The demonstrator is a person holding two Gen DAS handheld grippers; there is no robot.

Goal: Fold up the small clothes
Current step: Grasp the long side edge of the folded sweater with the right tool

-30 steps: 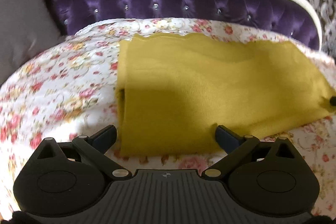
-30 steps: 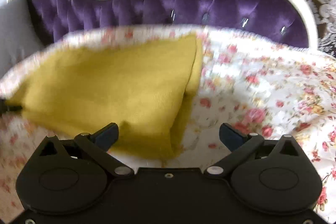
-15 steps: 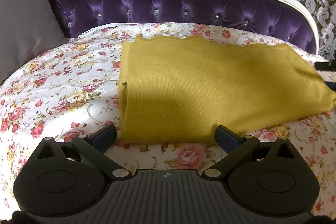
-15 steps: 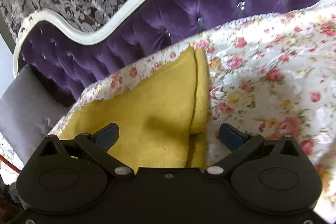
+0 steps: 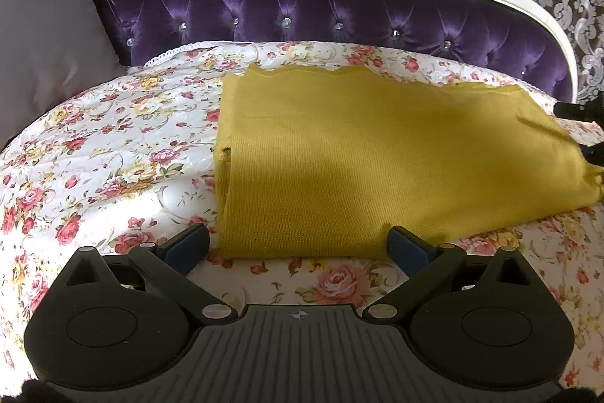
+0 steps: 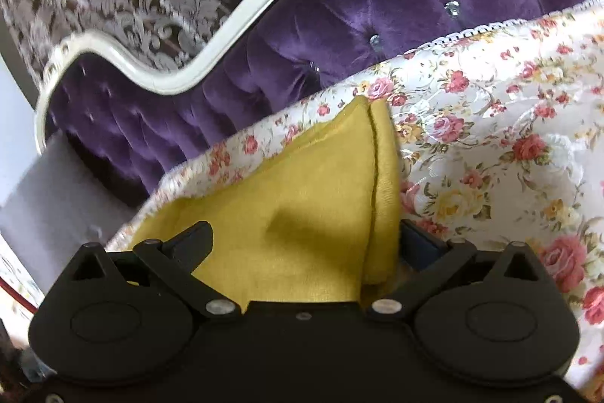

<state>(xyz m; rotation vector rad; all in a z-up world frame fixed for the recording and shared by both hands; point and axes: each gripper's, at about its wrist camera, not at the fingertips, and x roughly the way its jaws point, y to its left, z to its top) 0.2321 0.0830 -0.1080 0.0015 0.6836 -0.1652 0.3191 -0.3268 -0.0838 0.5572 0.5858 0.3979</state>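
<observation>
Left wrist view first: the left hand-held gripper [image 5: 298, 244] hangs with its jaws spread wide and nothing between them, parked just short of the near edge of the yellow knit garment [image 5: 377, 169], which lies folded flat in the middle of the frame on the floral bedspread [image 5: 113, 157]. Compared with a second ago the cloth sits a touch further from the fingers and more bedspread shows below it, so this gripper has backed off a little. The purple tufted headboard [image 5: 302, 6] arcs across the top, a grey cushion [image 5: 41, 25] fills the upper left, and at the far right edge the tips of the other tool poke in at the garment's right end. Over to the right wrist view, and here's the change: a second ago the right hand-held gripper [image 6: 305, 244] looked across the cloth from a distance; now it has tilted and closed right in, and the garment's hemmed end fills the lower centre, lying between its wide-parted jaws. Nothing is pinched yet. My read: it's lining up to grab that end for the next fold across, while the left waits. The right-hand finger is partly hidden behind the cloth.
</observation>
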